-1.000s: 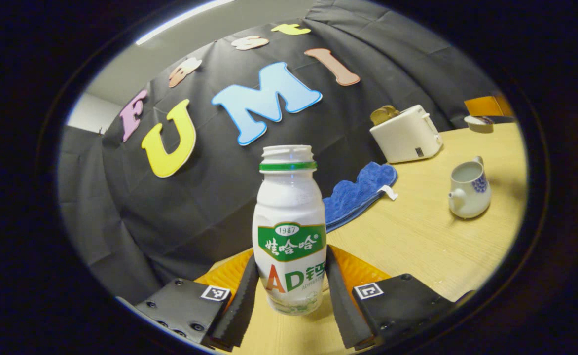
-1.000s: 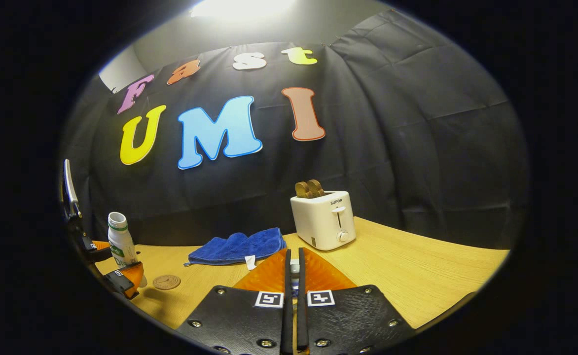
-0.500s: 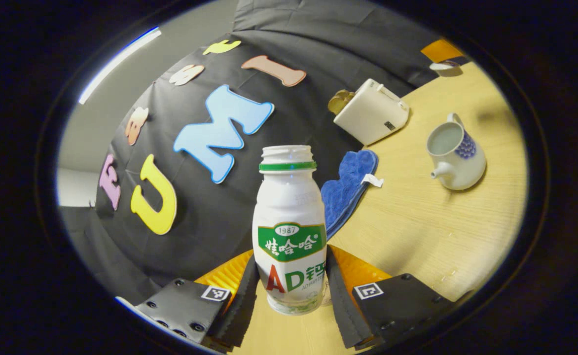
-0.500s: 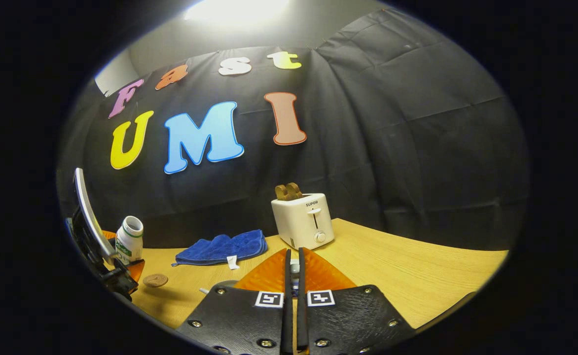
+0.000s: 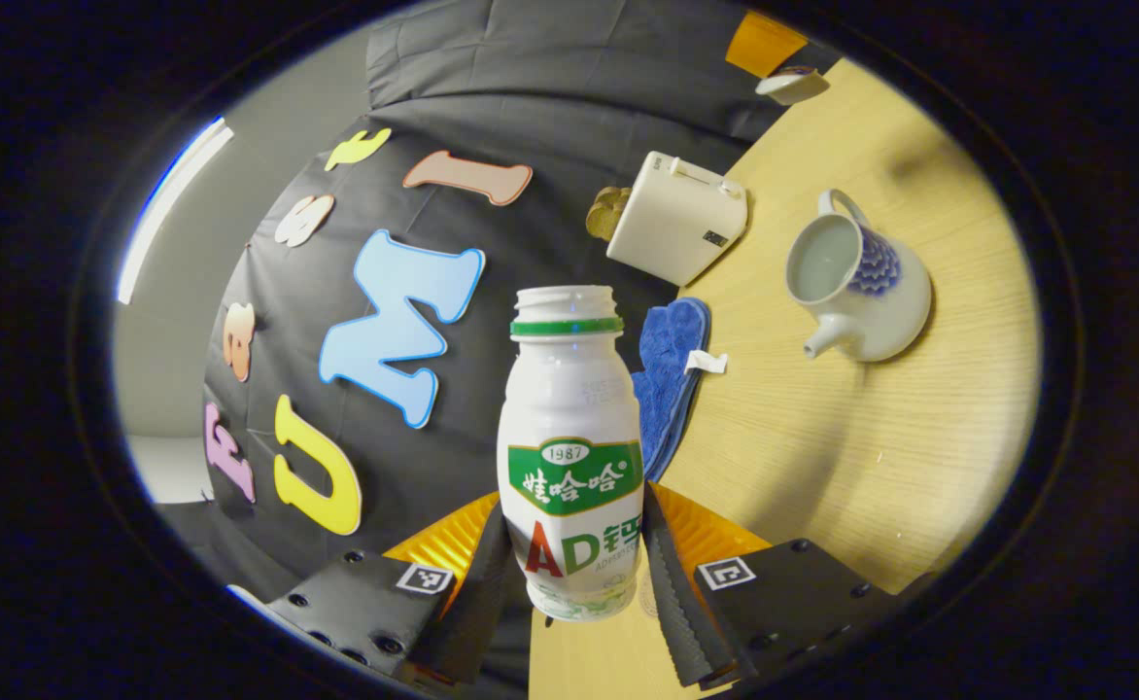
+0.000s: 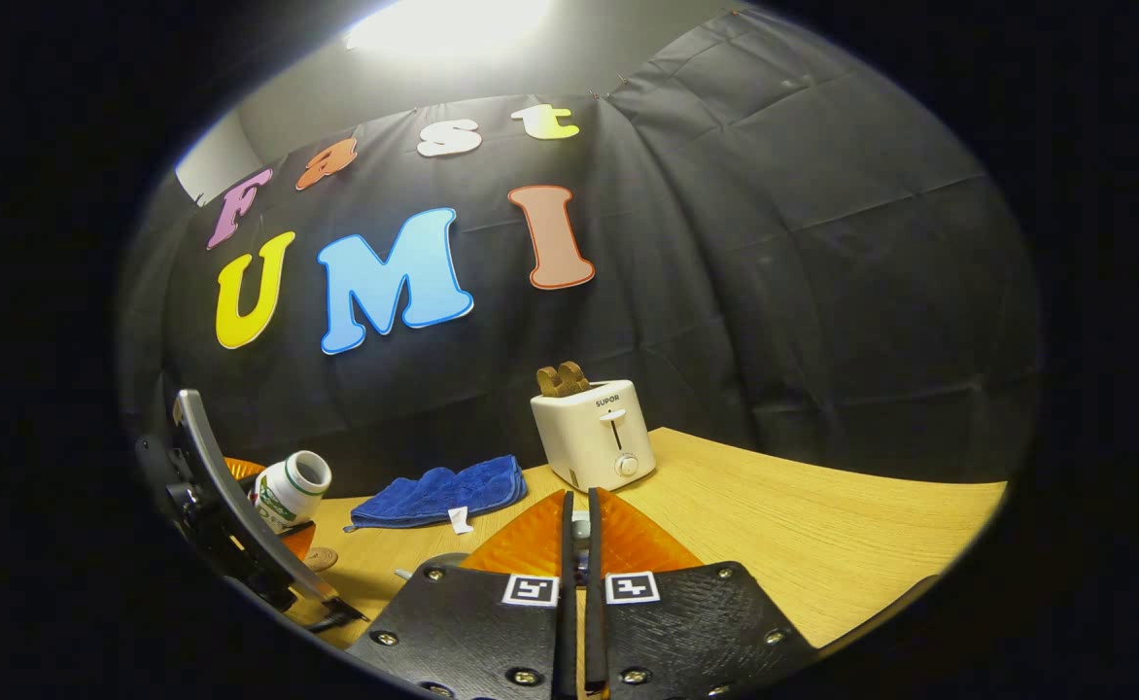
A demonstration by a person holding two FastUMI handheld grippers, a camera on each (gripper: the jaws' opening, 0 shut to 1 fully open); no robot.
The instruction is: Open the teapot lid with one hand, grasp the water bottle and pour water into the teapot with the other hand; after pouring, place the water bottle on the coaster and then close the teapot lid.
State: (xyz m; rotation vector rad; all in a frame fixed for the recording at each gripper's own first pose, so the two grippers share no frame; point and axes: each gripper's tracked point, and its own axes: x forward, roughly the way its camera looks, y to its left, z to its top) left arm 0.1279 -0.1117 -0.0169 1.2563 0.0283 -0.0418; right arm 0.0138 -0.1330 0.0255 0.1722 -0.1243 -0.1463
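Observation:
My left gripper (image 5: 574, 510) is shut on a white water bottle (image 5: 569, 428) with a green label and no cap. The bottle is tilted, its mouth leaning toward the white and blue teapot (image 5: 861, 292). The teapot stands open on the wooden table, apart from the bottle. In the right gripper view the tilted bottle (image 6: 293, 483) shows at far left, above a round brown coaster (image 6: 320, 558). My right gripper (image 6: 579, 498) is shut on the teapot lid (image 6: 580, 530), held above the table. In the left gripper view the lid (image 5: 791, 84) hangs far beyond the teapot.
A white toaster (image 6: 594, 437) with toast in it stands at the back of the table (image 6: 774, 544). A blue cloth (image 6: 438, 489) lies left of it, between the toaster and the coaster. The black cloth wall closes the back.
My left gripper has tipped the bottle over toward the teapot, which now sits nearer in its view. My right gripper has stayed nearly still, holding the lid.

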